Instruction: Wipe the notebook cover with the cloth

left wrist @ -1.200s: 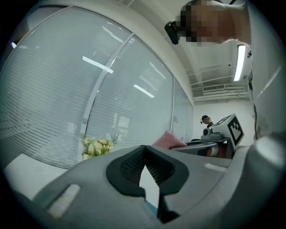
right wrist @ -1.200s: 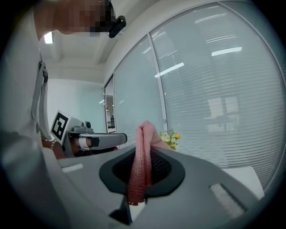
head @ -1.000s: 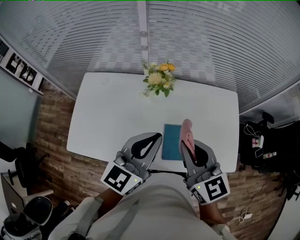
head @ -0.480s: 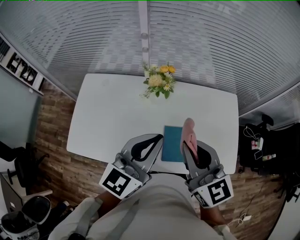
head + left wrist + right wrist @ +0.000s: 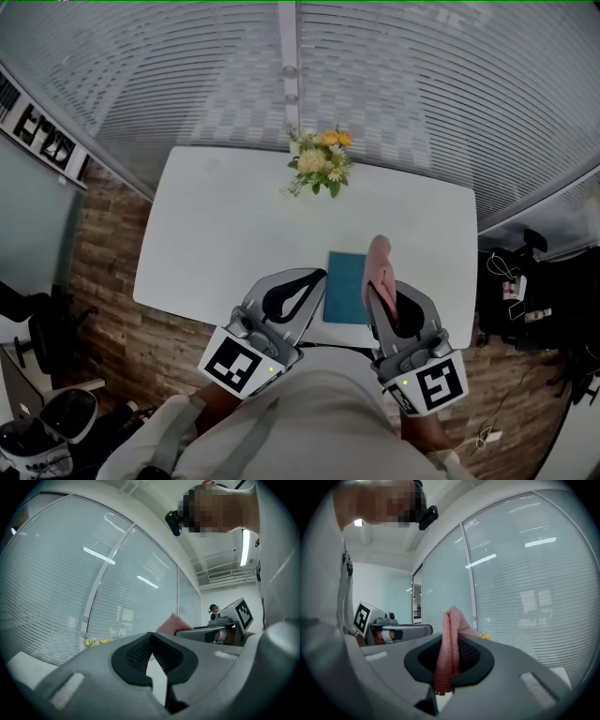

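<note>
Right gripper (image 5: 384,298) pinched the pink cloth (image 5: 378,260) beside the teal notebook (image 5: 345,286); left gripper (image 5: 315,275) pressed together, empty. Next: lower, then wipe.

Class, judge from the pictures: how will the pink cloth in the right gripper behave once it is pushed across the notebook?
Probably floppy: the cloth folds where the right gripper pinches it. Likely light, since that narrow pinch alone holds it up. Its knit-like weave may grip the notebook rather than slide.
</note>
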`<state>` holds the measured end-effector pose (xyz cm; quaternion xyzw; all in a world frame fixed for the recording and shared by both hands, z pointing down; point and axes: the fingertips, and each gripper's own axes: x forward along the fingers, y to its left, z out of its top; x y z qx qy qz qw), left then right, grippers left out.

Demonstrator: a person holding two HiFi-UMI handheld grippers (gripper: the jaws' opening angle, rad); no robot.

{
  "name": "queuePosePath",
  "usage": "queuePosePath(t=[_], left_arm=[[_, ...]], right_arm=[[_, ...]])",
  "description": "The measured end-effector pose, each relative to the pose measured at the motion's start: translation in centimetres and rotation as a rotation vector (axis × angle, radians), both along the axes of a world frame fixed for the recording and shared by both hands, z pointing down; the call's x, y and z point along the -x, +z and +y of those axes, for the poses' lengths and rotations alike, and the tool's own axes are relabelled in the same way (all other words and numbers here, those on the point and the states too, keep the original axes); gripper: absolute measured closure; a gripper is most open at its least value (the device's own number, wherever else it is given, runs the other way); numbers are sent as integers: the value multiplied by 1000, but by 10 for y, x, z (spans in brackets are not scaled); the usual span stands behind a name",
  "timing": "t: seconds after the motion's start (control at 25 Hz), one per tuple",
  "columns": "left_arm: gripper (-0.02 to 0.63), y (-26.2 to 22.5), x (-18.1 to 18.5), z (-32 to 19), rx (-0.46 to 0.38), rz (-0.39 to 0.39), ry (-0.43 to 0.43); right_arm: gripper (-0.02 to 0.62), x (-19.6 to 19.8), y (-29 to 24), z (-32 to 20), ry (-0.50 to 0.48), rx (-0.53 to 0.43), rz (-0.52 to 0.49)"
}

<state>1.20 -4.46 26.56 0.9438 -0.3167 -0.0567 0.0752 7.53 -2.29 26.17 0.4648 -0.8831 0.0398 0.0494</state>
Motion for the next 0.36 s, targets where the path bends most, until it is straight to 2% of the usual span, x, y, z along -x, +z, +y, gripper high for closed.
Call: queuePosePath(t=[0.36], left_arm=[[611,-3,0,2,-5,-1,5]], right_arm=[[572,-1,-2,0,-1,-12,7]])
